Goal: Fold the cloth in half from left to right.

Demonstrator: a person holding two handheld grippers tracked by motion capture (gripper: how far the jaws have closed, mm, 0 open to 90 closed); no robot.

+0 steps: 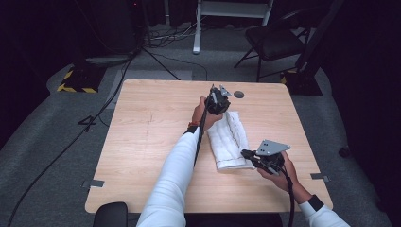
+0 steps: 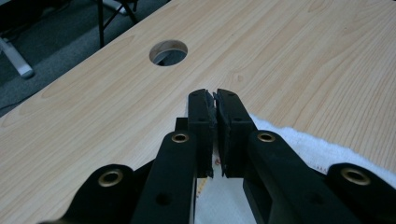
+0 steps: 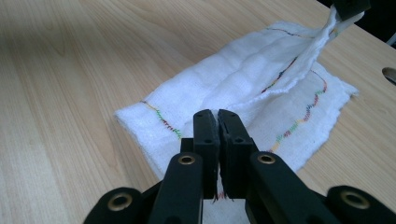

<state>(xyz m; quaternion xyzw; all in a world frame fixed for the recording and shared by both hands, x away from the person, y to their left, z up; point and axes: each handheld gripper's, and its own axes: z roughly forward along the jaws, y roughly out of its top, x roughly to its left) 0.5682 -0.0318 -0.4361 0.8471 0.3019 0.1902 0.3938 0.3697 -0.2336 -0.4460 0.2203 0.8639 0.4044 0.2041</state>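
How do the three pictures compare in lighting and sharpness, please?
High view: the table is lit while the room around it falls into near black, and the picture is rather soft. Left gripper view: the left tool is crisp and the wood grain evenly lit, without glare. Right gripper view: the towel and its coloured stitching are sharp, while the near-left table blurs.

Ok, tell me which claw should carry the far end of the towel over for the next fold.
Left, probably. The left claw is already shut on the white towel's far end and holds it off the table. The right claw sits shut and low at the near end.
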